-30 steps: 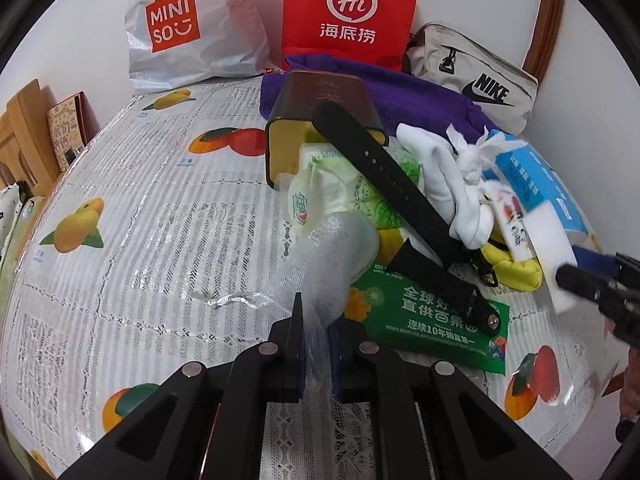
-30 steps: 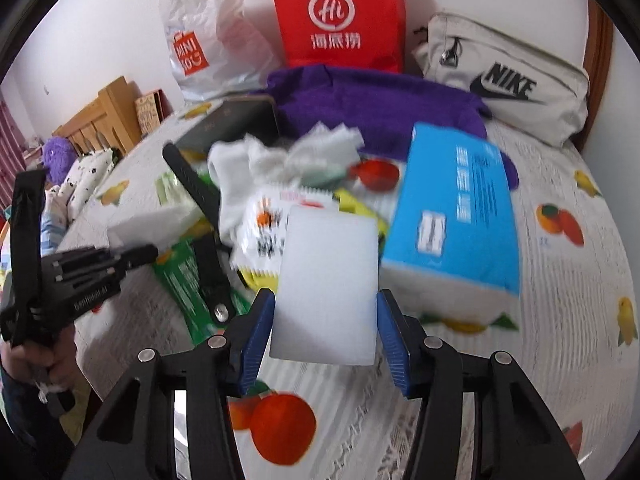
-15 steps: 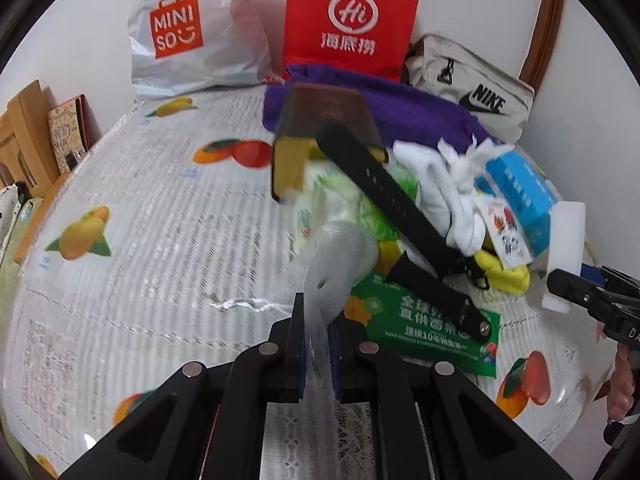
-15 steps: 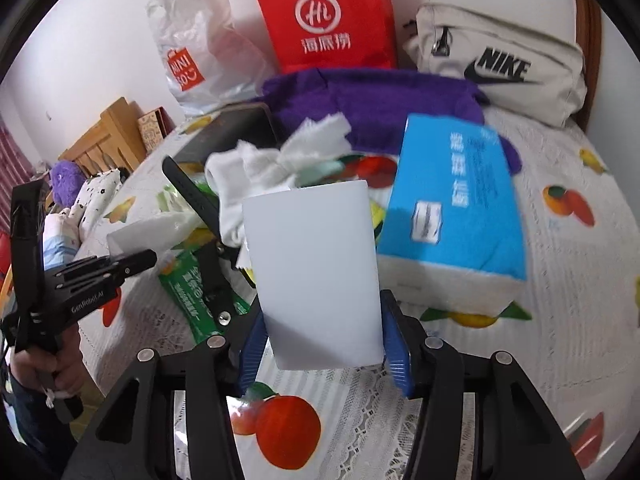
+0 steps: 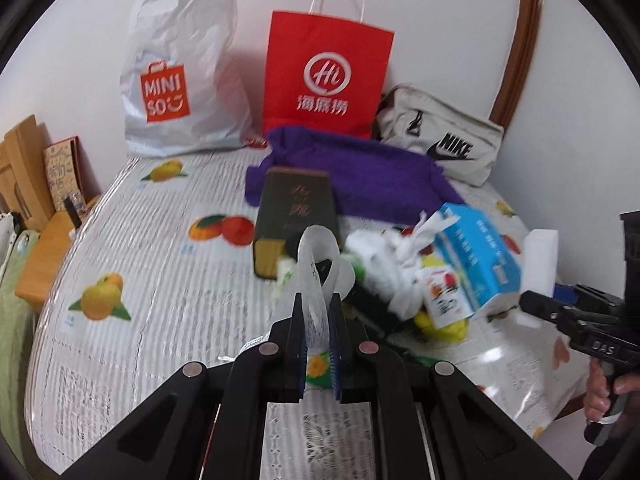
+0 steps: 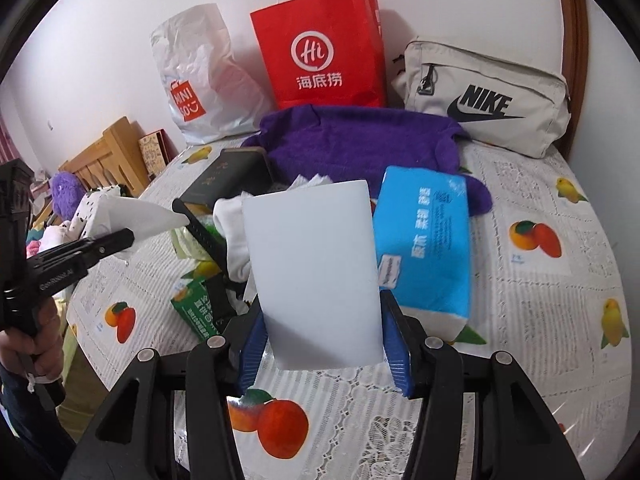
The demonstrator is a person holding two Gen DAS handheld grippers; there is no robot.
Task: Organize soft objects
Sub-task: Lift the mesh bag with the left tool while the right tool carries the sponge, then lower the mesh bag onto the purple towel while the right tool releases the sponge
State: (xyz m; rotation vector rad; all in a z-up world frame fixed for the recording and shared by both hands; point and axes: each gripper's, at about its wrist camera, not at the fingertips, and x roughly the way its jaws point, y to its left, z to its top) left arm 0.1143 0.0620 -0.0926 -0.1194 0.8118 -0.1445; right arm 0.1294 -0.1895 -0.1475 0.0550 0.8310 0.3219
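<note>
While both lifted above fruit-print tablecloth point(image 6: 532, 312): left gripper point(image 5: 317, 334) clamped on translucent white foam-net sleeve point(image 5: 316, 264); right gripper point(image 6: 324, 350) clamped on white rectangular sponge block point(image 6: 314, 268).

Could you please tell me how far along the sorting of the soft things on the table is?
Nothing looks sorted yet. In hand: the left gripper pinches a foam net; the right gripper clamps a white sponge, both lifted. Left: the pile with the tissue pack, white cloth and purple towel.
</note>
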